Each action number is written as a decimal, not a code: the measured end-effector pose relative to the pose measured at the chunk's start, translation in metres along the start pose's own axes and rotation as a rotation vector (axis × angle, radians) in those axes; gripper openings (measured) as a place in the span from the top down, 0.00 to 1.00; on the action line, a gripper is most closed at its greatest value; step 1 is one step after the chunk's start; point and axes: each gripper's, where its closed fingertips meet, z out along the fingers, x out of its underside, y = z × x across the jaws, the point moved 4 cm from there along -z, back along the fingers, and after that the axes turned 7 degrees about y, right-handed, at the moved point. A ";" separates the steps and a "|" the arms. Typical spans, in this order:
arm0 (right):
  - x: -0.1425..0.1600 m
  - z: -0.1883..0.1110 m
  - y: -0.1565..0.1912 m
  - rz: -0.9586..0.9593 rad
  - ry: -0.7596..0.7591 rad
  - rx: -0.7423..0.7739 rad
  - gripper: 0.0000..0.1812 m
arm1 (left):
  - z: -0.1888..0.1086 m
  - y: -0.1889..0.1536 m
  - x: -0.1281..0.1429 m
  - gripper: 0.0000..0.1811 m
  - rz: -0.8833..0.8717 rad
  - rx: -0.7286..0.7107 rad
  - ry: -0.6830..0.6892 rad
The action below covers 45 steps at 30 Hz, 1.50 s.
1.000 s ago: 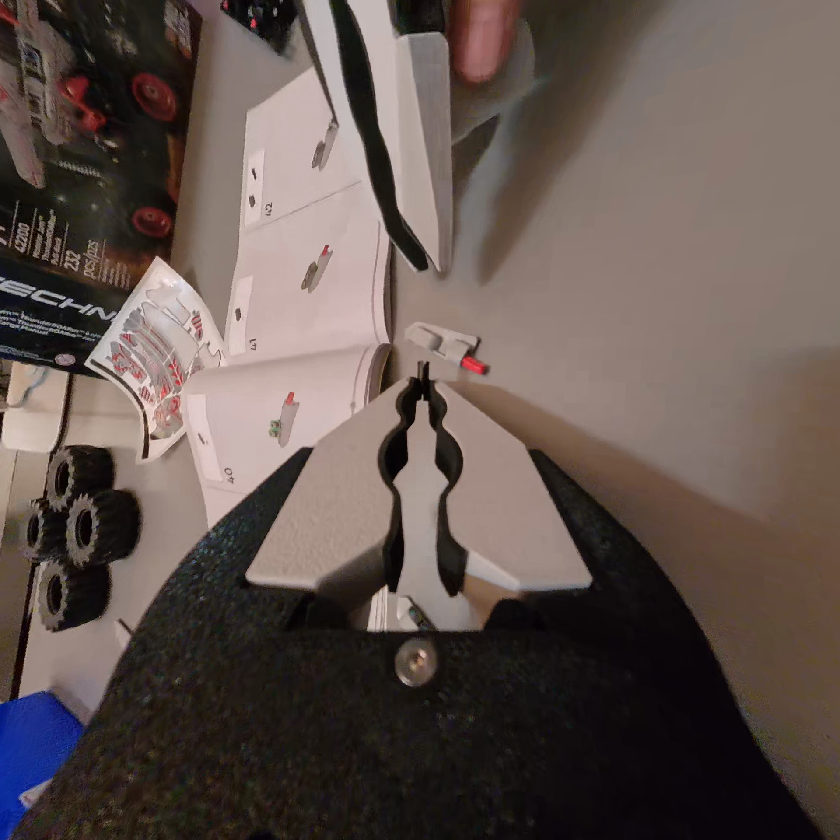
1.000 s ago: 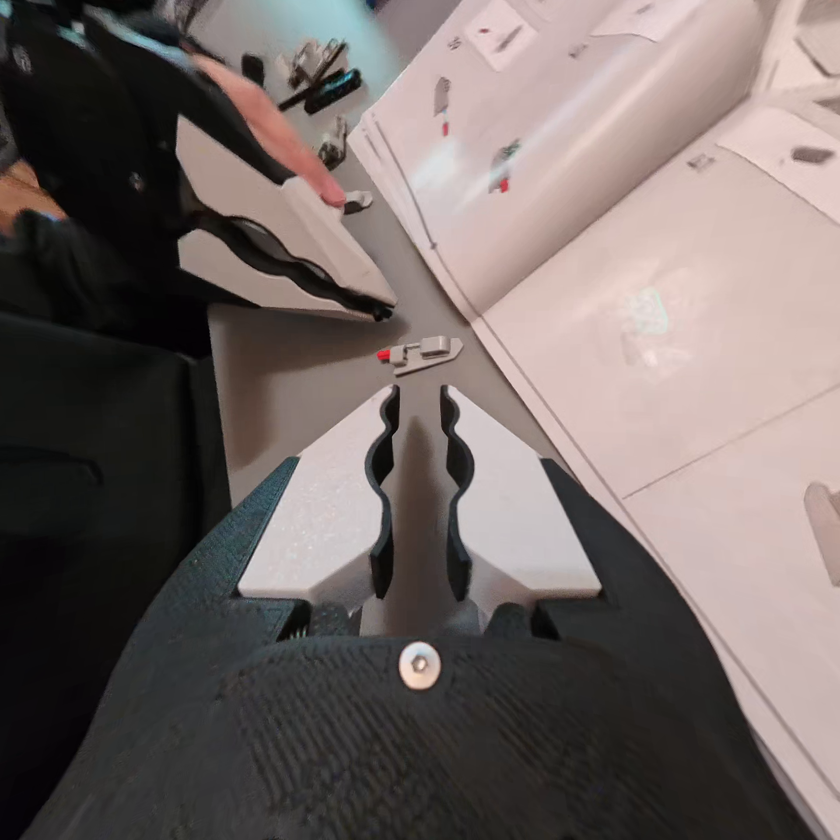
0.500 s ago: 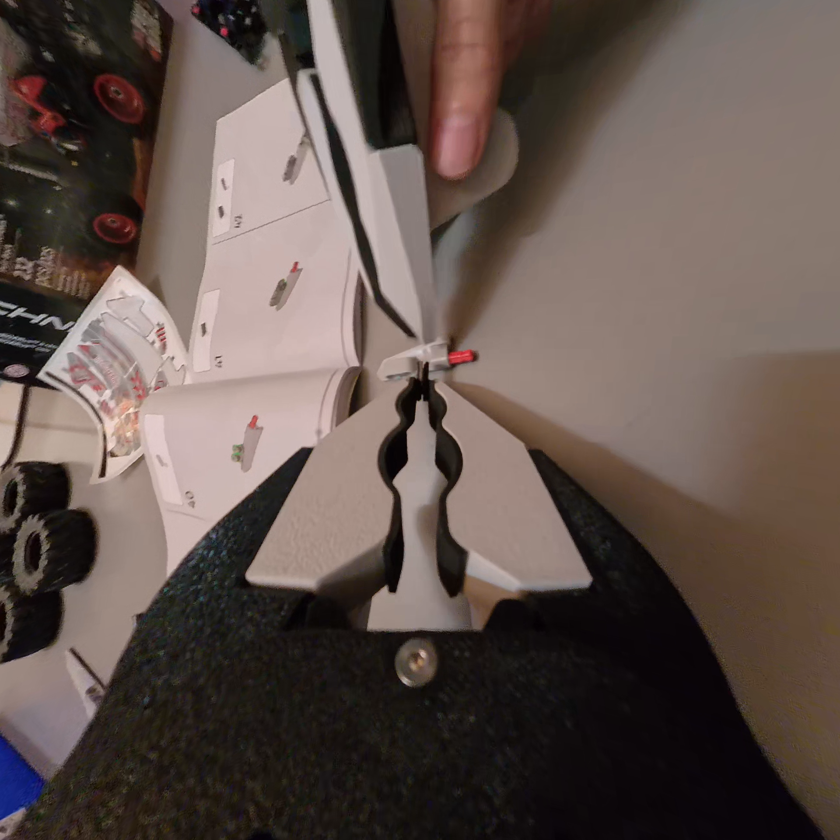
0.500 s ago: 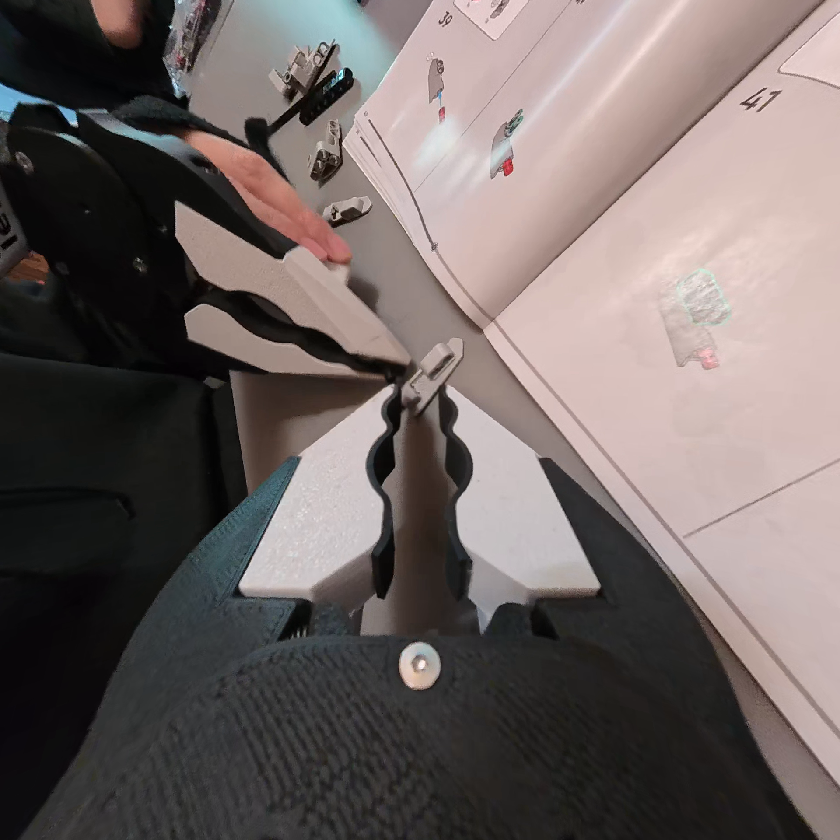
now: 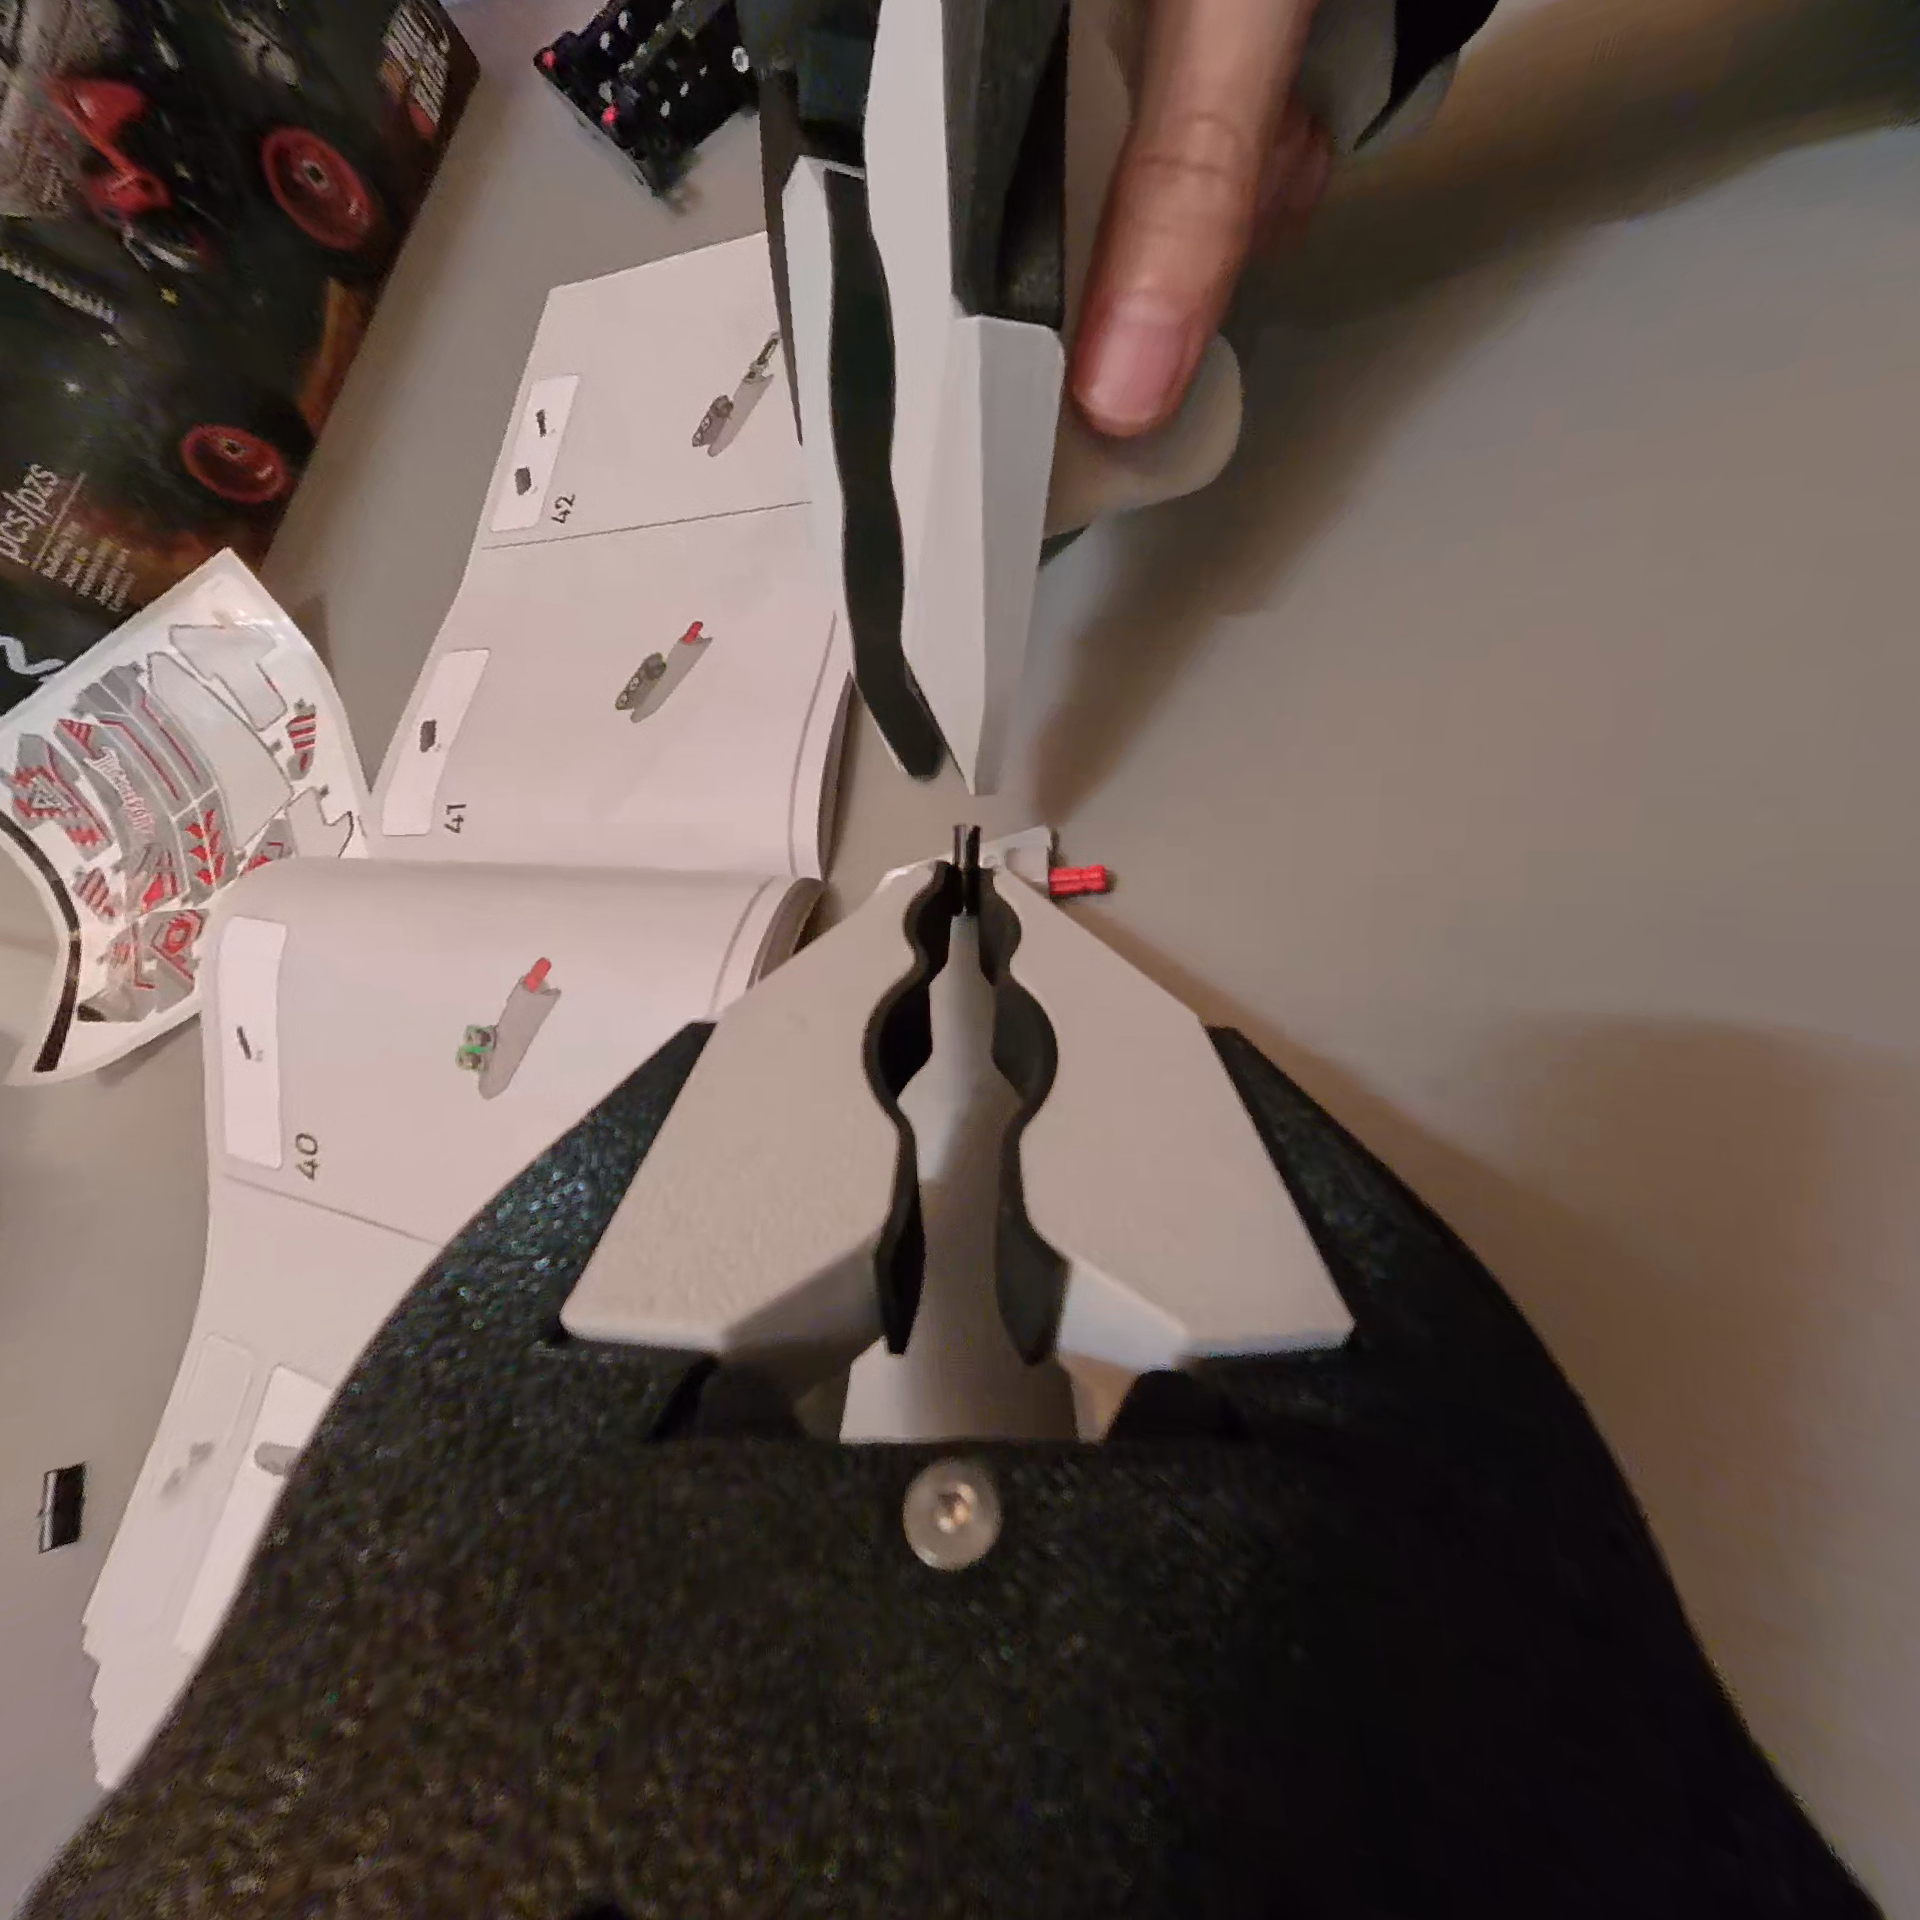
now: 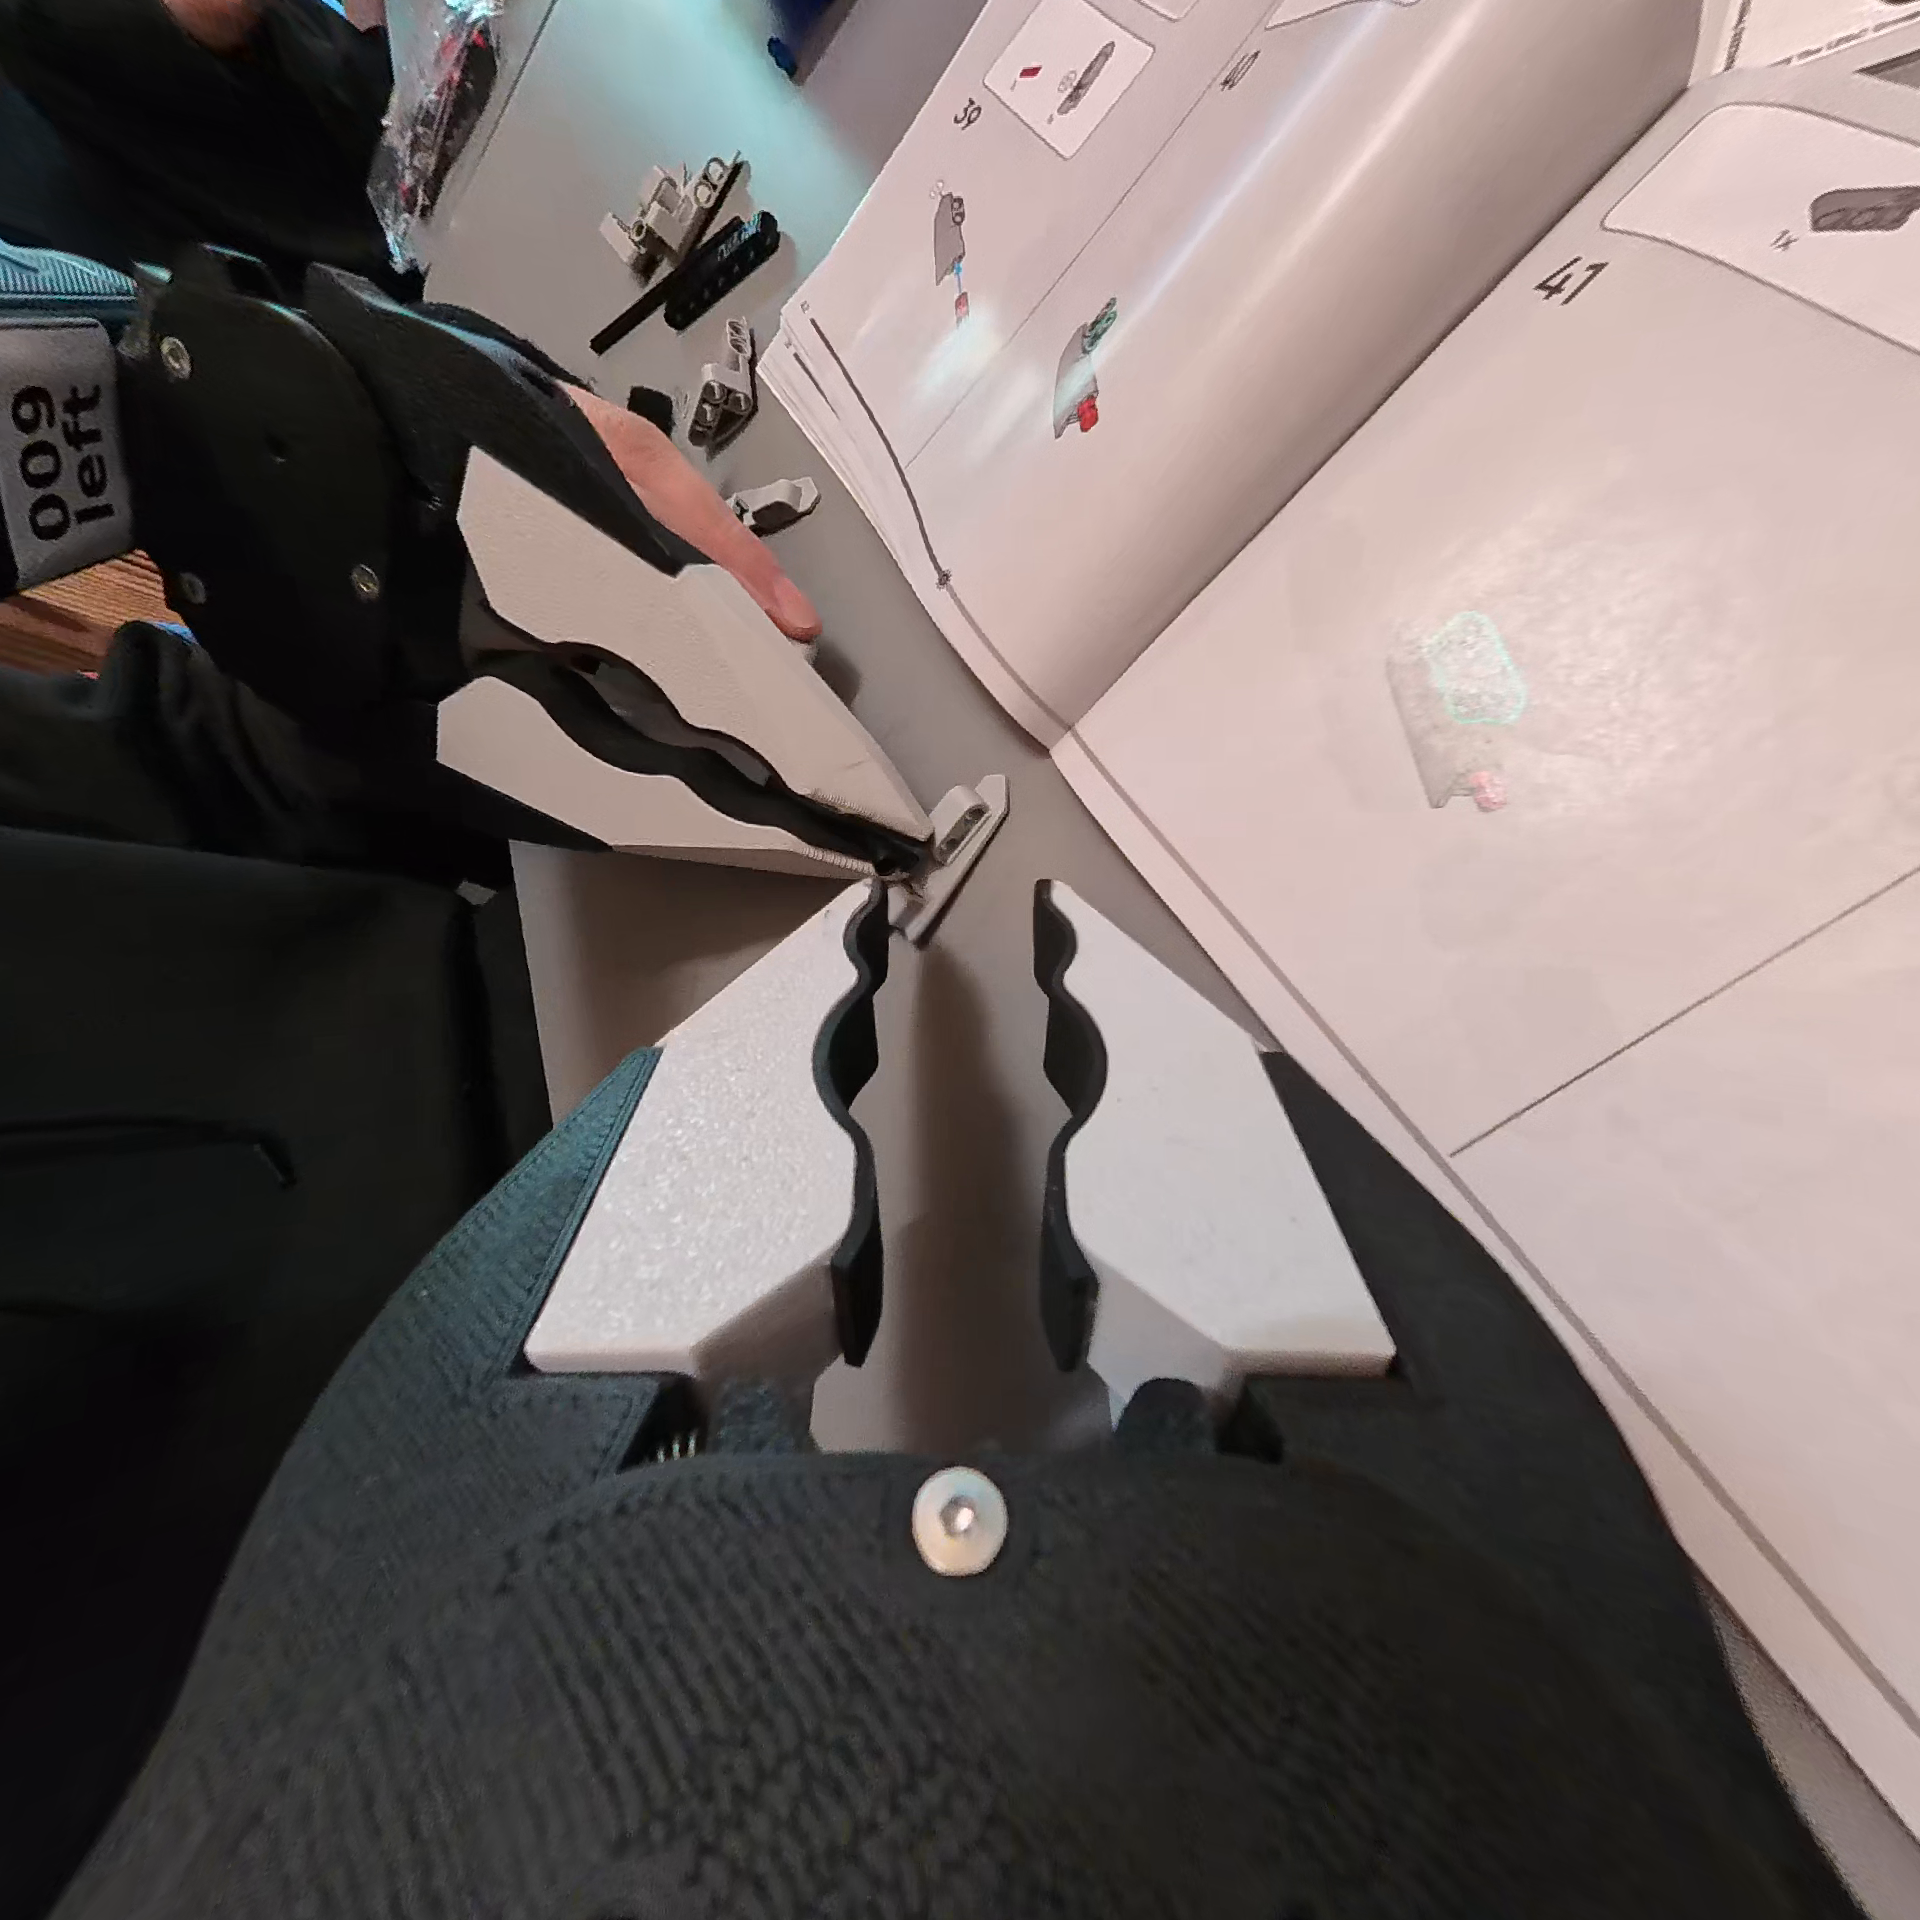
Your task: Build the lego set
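Observation:
A small grey lego piece (image 5: 1023,847) with a red pin (image 5: 1081,883) sits on the grey table by the booklet's edge. In the right wrist view the grey piece (image 6: 971,831) stands tilted. My left gripper (image 5: 966,883) is shut on a small black piece that sticks out of its tips, and those tips touch the grey piece. The left gripper also shows in the right wrist view (image 6: 899,857). My right gripper (image 6: 961,899) is open and empty, its left fingertip right beside the grey piece. In the left wrist view the right gripper (image 5: 945,764) points down at the piece from above.
The open instruction booklet (image 5: 623,675) lies beside the work spot, also in the right wrist view (image 6: 1455,623). The set's box (image 5: 156,260) and a sticker sheet (image 5: 156,748) lie beyond it. Loose grey and black parts (image 6: 717,395) lie behind my left gripper. A finger (image 5: 1153,260) rests on my right gripper. The tips of both grippers are at nearly the same place.
My left gripper brought its black piece up to the grey piece. My right gripper closed in around the grey piece and tipped it up, then opened wider and drew back slightly.

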 end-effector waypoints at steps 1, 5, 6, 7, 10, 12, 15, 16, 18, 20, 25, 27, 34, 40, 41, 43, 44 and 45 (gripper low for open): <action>0.000 0.000 0.000 0.002 0.002 0.000 0.86 | 0.000 0.000 0.000 0.99 -0.005 0.004 0.000; 0.001 0.001 0.002 0.003 0.016 0.018 0.87 | -0.003 0.001 0.003 0.99 -0.034 0.023 -0.001; 0.001 0.002 0.002 0.004 0.014 0.027 0.88 | -0.003 0.002 0.004 0.99 -0.046 0.028 -0.002; 0.001 0.004 0.003 0.005 0.016 0.025 0.88 | -0.004 0.002 0.004 0.99 -0.058 0.031 -0.001; 0.003 0.011 0.010 -0.002 0.040 -0.003 0.91 | -0.004 0.002 0.005 0.99 -0.073 0.027 0.000; 0.003 0.014 0.009 0.008 0.043 0.000 0.96 | -0.004 0.002 0.005 0.99 -0.091 0.028 0.002; 0.003 0.015 0.007 0.047 0.024 -0.004 0.98 | -0.004 0.002 0.005 0.99 -0.135 0.045 0.003; 0.003 0.015 0.007 0.067 0.016 -0.008 0.98 | -0.004 0.003 0.005 0.99 -0.145 0.048 0.003; 0.005 0.014 0.009 0.103 0.002 -0.024 0.97 | -0.004 0.003 0.005 0.99 -0.160 0.050 0.004; 0.002 0.013 0.007 0.145 -0.042 -0.011 0.95 | -0.004 0.003 0.005 0.99 -0.164 0.051 0.004; 0.006 0.013 0.012 0.226 0.003 -0.053 0.92 | -0.004 0.003 0.005 0.99 -0.162 0.050 0.003; 0.006 0.015 0.012 0.257 -0.007 -0.018 0.96 | -0.004 0.003 0.005 0.99 -0.163 0.049 0.003; 0.008 0.022 0.015 0.451 -0.028 -0.032 1.00 | -0.006 0.004 0.007 0.99 -0.181 0.055 0.000; 0.005 0.027 0.015 0.493 -0.094 -0.045 1.00 | -0.006 0.004 0.007 0.99 -0.178 0.050 0.001; 0.005 0.027 0.015 0.496 -0.112 -0.053 1.00 | -0.006 0.005 0.008 0.99 -0.183 0.048 0.002; 0.005 0.028 0.014 0.491 -0.145 -0.070 1.00 | -0.006 0.005 0.008 0.99 -0.193 0.055 0.001; 0.006 0.028 0.014 0.467 -0.153 -0.065 1.00 | -0.006 0.006 0.008 0.99 -0.200 0.059 0.001; 0.005 0.027 0.013 0.448 -0.163 -0.053 1.00 | -0.006 0.006 0.008 0.99 -0.207 0.064 0.000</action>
